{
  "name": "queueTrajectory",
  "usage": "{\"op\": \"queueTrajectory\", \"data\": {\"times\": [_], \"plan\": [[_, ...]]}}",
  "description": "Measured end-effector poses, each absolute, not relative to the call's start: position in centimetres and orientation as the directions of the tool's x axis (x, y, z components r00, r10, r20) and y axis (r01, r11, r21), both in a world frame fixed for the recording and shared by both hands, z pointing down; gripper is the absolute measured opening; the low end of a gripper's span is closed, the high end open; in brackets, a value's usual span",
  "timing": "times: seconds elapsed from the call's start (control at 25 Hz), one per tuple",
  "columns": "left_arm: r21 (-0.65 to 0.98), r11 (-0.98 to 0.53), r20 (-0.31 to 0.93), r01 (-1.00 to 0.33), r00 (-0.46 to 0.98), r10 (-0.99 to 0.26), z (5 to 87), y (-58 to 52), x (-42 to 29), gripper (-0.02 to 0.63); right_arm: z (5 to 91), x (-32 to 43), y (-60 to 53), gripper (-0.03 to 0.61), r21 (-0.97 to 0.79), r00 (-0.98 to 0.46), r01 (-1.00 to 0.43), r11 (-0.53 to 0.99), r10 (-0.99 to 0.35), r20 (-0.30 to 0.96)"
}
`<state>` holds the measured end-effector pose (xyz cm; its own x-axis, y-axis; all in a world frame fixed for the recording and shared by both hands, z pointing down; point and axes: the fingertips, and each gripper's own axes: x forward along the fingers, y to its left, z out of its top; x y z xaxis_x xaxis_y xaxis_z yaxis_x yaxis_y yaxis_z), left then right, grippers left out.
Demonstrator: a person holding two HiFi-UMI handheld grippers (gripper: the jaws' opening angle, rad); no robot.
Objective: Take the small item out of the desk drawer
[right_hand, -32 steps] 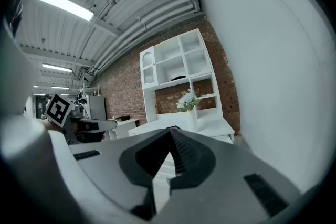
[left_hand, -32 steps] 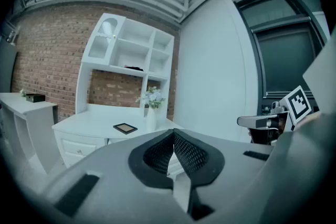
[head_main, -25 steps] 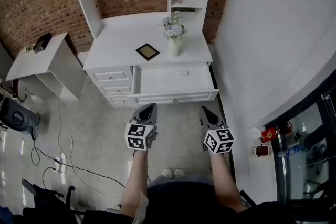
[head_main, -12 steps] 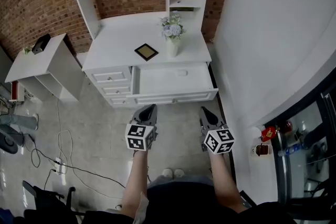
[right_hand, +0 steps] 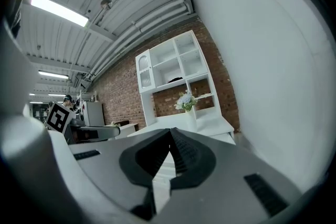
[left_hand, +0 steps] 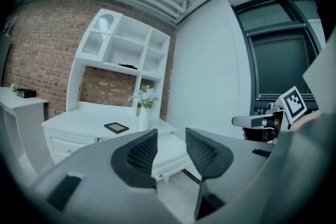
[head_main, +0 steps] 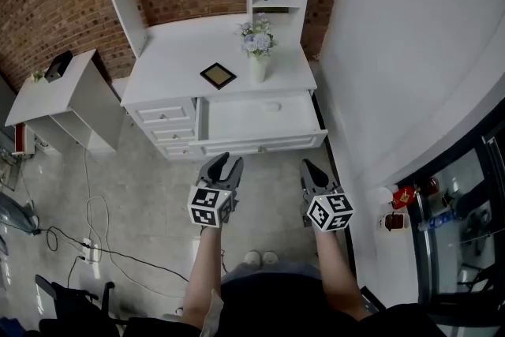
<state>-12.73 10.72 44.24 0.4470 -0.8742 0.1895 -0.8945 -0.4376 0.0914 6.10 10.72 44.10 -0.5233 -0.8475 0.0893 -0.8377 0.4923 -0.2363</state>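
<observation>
The white desk (head_main: pixel 189 59) has its wide drawer (head_main: pixel 260 144) pulled out. A small pale item (head_main: pixel 272 106) lies near the back of the drawer's bare floor. Both grippers hover over the floor just in front of the drawer, apart from it. My left gripper (head_main: pixel 223 165) is opening, its jaws parted with nothing between them, as the left gripper view (left_hand: pixel 171 131) also shows. My right gripper (head_main: pixel 307 166) is shut and empty, its jaws meeting in the right gripper view (right_hand: pixel 170 130).
On the desktop sit a dark picture frame (head_main: pixel 218 76) and a vase of flowers (head_main: pixel 257 43). Small drawers (head_main: pixel 167 114) sit left of the open one. A low white side cabinet (head_main: pixel 55 87) is at left, cables (head_main: pixel 95 225) lie on the floor, and a white wall (head_main: pixel 410 51) is at right.
The left gripper's jaws were shut and now stand parted. Both grippers stay in about the same place before the drawer.
</observation>
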Motion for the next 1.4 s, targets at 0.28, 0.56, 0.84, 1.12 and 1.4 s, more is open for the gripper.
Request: {"op": "queueTrajectory", "data": {"times": [0.28,0.56,0.84,1.12,1.4], "plan": [[0.067,-0.468,0.189,-0.881,0.472,-0.861,44.4,10.9,-13.1,0.224,43.9,5.5,11.3,-0.002,-0.259,-0.501,-0.843,0.471,-0.863,0.063],[0.067,-0.493,0.213,-0.868,0.495,-0.842,45.5,10.4,-12.9,0.230,43.9,6.1,11.5,-0.003,-0.287,-0.470,-0.851,0.439,-0.881,0.049],[0.092,-0.505,0.244,-0.858,0.511,-0.824,47.6,6.8,-11.5,0.230,44.9,7.6,8.6,-0.002,-0.292,-0.444,-0.866,0.407,-0.893,0.071],[0.100,-0.496,0.259,-0.862,0.504,-0.824,49.4,-2.5,-9.8,0.232,46.4,8.7,-1.0,-0.002,-0.304,-0.460,-0.856,0.419,-0.885,0.077],[0.122,-0.466,0.305,-0.876,0.480,-0.822,51.4,-12.0,-7.9,0.235,47.4,9.8,-12.5,-0.002,-0.330,-0.499,-0.832,0.446,-0.861,0.095]]}}
